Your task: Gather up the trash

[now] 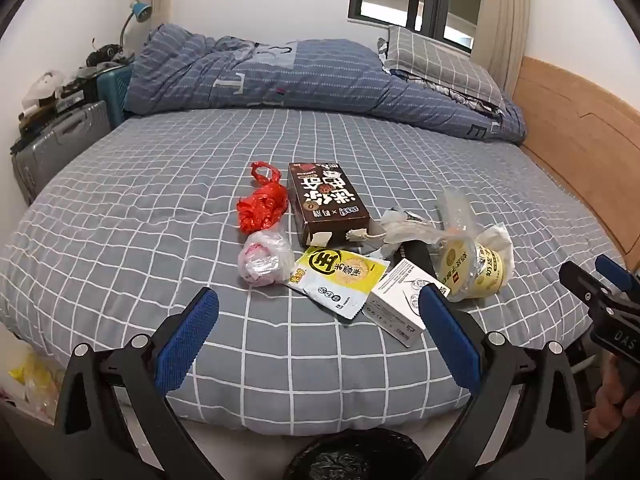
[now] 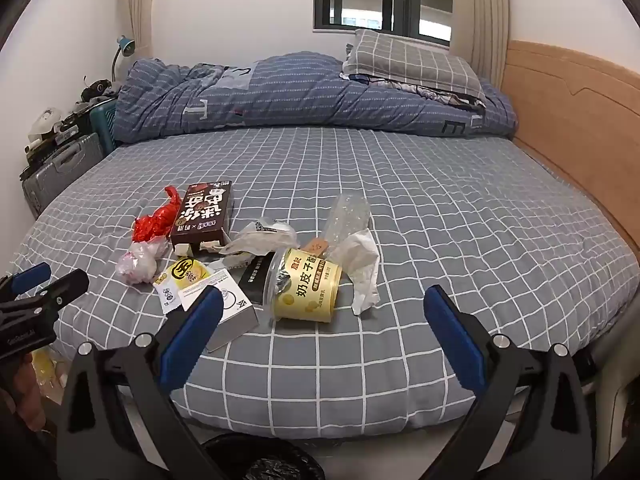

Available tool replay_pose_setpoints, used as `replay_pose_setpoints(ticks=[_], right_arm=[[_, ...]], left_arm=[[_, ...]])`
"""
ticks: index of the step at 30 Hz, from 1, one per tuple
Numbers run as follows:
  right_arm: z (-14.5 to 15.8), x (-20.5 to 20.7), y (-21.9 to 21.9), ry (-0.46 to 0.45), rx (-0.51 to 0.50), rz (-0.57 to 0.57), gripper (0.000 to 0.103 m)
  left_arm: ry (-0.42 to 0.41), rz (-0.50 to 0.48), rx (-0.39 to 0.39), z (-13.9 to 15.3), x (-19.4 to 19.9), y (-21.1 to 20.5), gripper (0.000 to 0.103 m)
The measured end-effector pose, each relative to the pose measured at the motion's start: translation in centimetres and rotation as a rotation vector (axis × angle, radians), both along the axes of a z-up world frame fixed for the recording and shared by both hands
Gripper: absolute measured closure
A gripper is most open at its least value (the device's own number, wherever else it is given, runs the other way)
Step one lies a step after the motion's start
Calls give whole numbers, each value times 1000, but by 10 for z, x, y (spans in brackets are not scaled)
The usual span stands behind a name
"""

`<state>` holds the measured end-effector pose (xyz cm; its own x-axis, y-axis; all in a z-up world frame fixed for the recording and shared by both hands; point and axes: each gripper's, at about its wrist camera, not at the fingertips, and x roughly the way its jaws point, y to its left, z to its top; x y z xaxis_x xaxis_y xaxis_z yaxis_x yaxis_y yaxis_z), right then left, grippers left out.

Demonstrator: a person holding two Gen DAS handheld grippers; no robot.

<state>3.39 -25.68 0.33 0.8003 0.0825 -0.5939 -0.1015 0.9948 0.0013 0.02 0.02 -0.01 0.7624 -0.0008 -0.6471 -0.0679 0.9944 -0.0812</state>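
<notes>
A heap of trash lies on the grey checked bed (image 1: 160,240): a red plastic bag (image 1: 262,202), a brown box (image 1: 328,204), a crumpled pink-white bag (image 1: 264,260), a yellow snack wrapper (image 1: 340,276), a small white box (image 1: 400,304) and a tipped yellow cup (image 1: 476,268). My left gripper (image 1: 319,298) hovers open just short of the wrapper, with nothing between its blue pads. In the right wrist view the right gripper (image 2: 324,297) is open and empty in front of the yellow cup (image 2: 306,290) and a white tissue (image 2: 362,264). The white box (image 2: 232,304) sits behind its left finger.
A bin lined with a black bag (image 1: 352,456) stands on the floor below the bed's near edge. A rolled blue duvet (image 1: 280,76) and a pillow (image 1: 436,60) fill the far side. A wooden headboard (image 1: 580,140) runs along the right, and a grey suitcase (image 1: 56,148) stands at the left.
</notes>
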Motion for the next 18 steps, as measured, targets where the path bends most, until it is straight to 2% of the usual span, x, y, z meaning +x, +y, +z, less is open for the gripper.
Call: replay_pose_setpoints(ticks=[8, 18], right_arm=[[0, 0, 1, -3, -1, 1, 7], [-4, 1, 0, -2, -8, -2, 7]], left_arm=[[1, 6, -8, -2, -2, 5, 6], [-2, 7, 40, -7, 0, 4, 6]])
